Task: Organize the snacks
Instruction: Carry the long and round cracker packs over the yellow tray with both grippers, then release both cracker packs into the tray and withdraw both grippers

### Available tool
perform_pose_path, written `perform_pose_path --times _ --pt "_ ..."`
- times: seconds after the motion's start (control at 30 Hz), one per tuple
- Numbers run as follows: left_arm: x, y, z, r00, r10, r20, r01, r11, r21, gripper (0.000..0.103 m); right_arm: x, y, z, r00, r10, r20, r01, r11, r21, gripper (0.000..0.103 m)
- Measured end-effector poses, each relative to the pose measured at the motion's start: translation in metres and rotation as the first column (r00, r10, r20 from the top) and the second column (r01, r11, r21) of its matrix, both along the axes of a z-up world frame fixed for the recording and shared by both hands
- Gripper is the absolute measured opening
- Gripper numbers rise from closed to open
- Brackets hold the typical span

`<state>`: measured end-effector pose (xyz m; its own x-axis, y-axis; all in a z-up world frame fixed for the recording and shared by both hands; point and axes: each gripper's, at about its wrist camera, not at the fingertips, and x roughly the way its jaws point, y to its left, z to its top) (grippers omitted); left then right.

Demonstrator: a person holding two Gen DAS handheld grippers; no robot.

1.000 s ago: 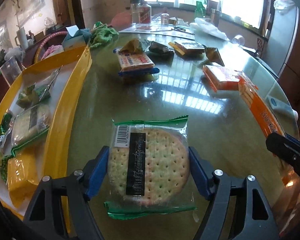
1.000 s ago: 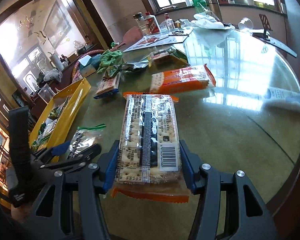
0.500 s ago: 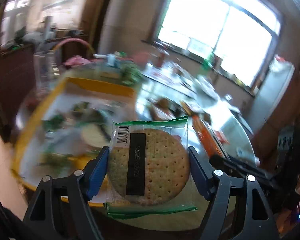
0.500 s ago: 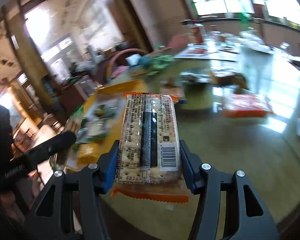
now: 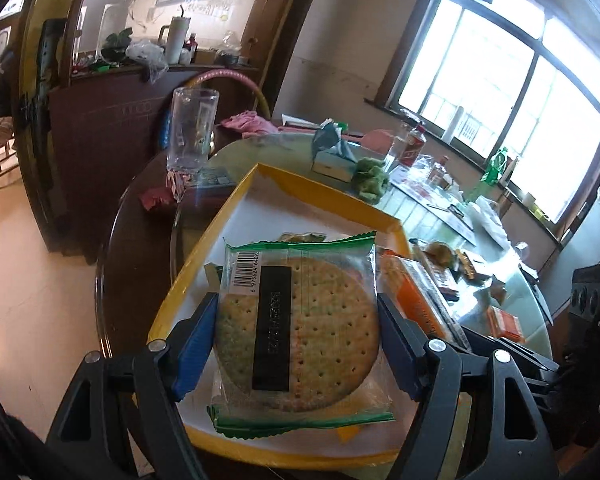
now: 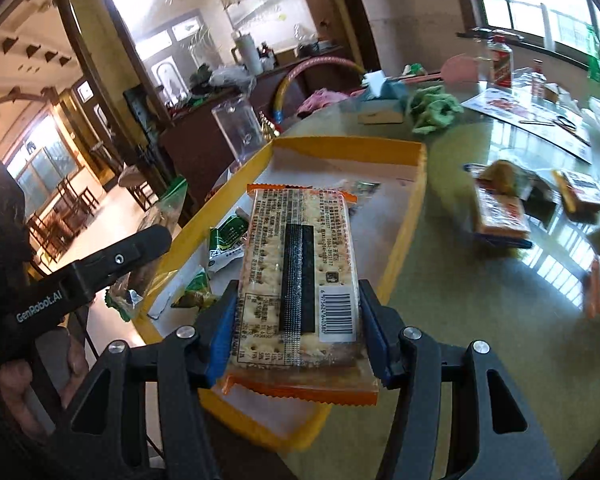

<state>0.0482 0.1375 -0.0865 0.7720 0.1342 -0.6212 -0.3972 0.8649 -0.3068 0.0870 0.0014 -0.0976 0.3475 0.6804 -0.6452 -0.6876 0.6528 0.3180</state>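
Round cracker pack (image 5: 300, 332), between the left gripper (image 5: 296, 344) pads: clear glossy plastic film, green crimped edges.
Rectangular cracker pack (image 6: 298, 280), in the right gripper (image 6: 296, 320): glossy film, orange edges.
Tray (image 6: 348, 150) beneath: yellow rim, matt white floor.
Tabletop (image 6: 480, 320) beyond: glass-smooth, reflective.
Fingers (image 5: 194, 348): matt blue plastic pads.

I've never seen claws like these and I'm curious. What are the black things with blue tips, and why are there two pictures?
They are two grabber tools; a person holds one in each hand. Each tool carries a camera that looks along its two fingers, so you get one picture per hand. The left gripper is squeezing a round cracker in a green-edged wrapper. The right gripper is squeezing a long cracker pack with orange ends. Both are held above a yellow tray that already has small green snack packets in it. The tray sits on a glass-topped table, where more orange snack packs wait. In the right picture, the black bar at the left is the other tool.
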Motion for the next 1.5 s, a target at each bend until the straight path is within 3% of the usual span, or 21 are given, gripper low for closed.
perform_pose_path --times 0.27,0.6,0.73,0.83,0.87,0.9,0.97,1.03,1.13,1.27,1.5 --pt "0.02 0.016 -0.015 0.997 -0.006 -0.073 0.007 1.0 0.016 0.076 0.016 0.037 -0.017 1.0 -0.018 -0.012 0.017 0.995 -0.097 0.057" --pt "0.041 0.029 -0.035 0.982 0.0 -0.191 0.0 1.0 0.0 0.076 0.02 0.046 -0.026 0.999 -0.04 0.0 0.04 0.99 -0.135 0.059" --pt "0.038 0.031 -0.035 0.98 0.003 -0.2 -0.005 1.0 -0.01 0.077 0.025 0.041 -0.026 0.998 -0.032 -0.047 0.027 0.996 -0.085 0.065" --pt "0.015 0.029 -0.019 0.997 0.052 -0.049 -0.053 0.999 -0.007 0.082 0.021 0.027 -0.017 0.998 -0.023 -0.055 0.023 1.0 0.003 0.083" --pt "0.01 0.026 -0.016 0.997 0.074 -0.026 -0.074 0.997 0.016 0.083 0.018 0.02 -0.012 0.998 -0.034 -0.044 0.035 0.999 0.024 0.084" --pt "0.009 0.022 -0.016 0.994 0.104 -0.031 -0.102 0.993 0.059 0.083 0.016 0.015 -0.009 0.999 -0.039 -0.037 0.04 0.999 0.036 0.084" --pt "0.015 0.012 -0.018 0.984 0.122 -0.132 -0.102 0.984 0.146 0.083 0.009 -0.001 -0.002 0.998 -0.047 -0.034 0.049 0.996 0.068 0.085" --pt "0.013 0.004 -0.016 0.985 0.09 -0.148 -0.067 0.986 0.155 0.083 0.003 -0.015 0.001 0.998 -0.055 -0.039 0.058 0.994 0.087 0.086" --pt "-0.003 -0.016 -0.005 0.993 0.079 -0.084 -0.068 0.989 0.132 0.083 -0.009 -0.043 0.004 0.997 -0.062 -0.036 0.066 0.991 0.113 0.086" --pt "-0.007 -0.051 0.005 0.999 -0.034 -0.037 0.037 0.995 0.087 0.083 -0.018 -0.09 0.003 0.993 -0.101 -0.053 0.108 0.982 0.156 0.086" --pt "0.008 -0.134 0.013 0.97 -0.234 -0.061 0.24 0.964 0.117 0.083 -0.03 -0.177 0.001 0.976 -0.211 -0.057 0.218 0.957 0.193 0.087"
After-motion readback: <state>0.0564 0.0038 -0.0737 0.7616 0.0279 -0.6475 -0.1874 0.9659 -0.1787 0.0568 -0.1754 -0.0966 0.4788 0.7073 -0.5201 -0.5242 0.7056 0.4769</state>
